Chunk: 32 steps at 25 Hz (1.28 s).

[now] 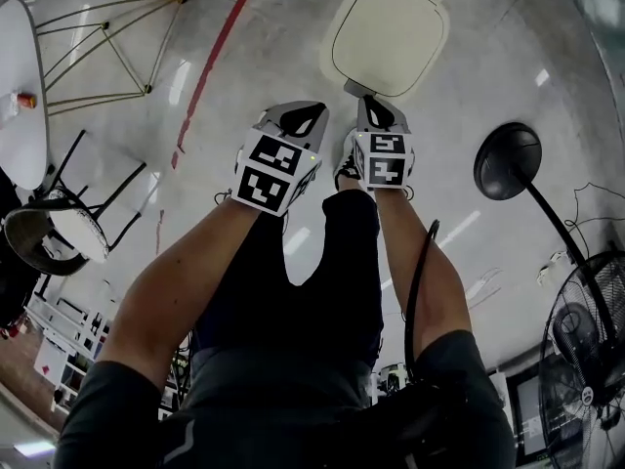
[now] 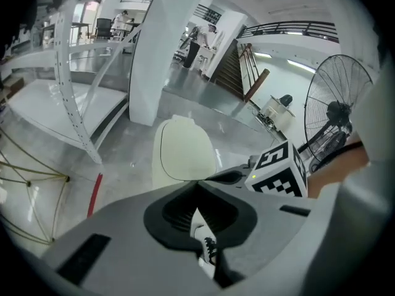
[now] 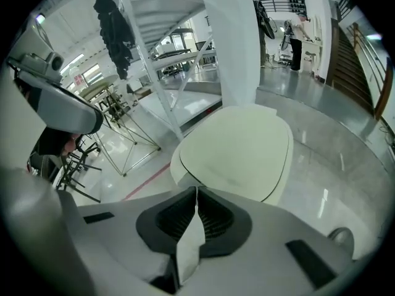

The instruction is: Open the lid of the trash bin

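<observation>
Left claw (image 1: 304,117) and right claw (image 1: 375,107), both closed empty, face the shut trash bin lid (image 1: 389,35), its long axis running straight ahead.

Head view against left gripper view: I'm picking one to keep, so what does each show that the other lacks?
Only the head view shows the person's arms, the left tool from above, a chair and a white table. Only the left gripper view shows a staircase, distant people, and the left tool's jaws seen along their length, together and empty. Both show the closed trash bin lid, the right tool, the red floor stripe and the standing fan.
</observation>
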Tool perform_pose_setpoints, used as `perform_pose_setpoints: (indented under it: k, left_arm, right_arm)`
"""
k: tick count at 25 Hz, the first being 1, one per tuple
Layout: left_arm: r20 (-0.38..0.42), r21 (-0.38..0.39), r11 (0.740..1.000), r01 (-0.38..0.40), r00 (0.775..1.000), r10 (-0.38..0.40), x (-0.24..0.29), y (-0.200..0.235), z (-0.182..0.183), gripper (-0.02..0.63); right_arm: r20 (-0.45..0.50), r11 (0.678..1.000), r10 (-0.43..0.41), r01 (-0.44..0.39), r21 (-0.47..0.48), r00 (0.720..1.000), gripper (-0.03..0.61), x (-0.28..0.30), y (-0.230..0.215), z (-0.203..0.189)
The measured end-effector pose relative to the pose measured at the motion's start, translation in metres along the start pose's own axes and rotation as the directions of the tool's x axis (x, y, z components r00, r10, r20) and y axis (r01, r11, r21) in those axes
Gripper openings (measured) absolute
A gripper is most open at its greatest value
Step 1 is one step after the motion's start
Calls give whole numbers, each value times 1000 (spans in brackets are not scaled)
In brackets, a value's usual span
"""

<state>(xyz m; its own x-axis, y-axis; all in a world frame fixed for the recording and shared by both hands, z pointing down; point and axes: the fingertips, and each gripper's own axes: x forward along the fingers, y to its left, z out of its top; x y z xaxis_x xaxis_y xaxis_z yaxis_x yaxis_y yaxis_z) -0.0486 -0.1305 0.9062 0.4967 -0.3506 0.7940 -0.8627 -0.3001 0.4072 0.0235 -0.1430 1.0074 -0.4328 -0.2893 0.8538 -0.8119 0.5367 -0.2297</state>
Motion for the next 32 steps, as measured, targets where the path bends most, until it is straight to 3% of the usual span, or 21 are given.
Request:
perform_pose_setpoints:
  k: [13,21,32]
  left_arm:
    - [-27,42,999,6,1000,-5,10,13,-13,8]
    - [-42,4,1000,2,999,-1,9,21,-29,8]
    - [-5,14,1000,-1,1000,1,3,20,-31,8]
  right_arm:
    - [-18,999,-28,28,34,999,26,19,-3,-6]
    - [-93,991,-102,93,-99,990,26,21,0,-9]
    - [-69,988,-134,128,-88,989,26,18,-3,-12]
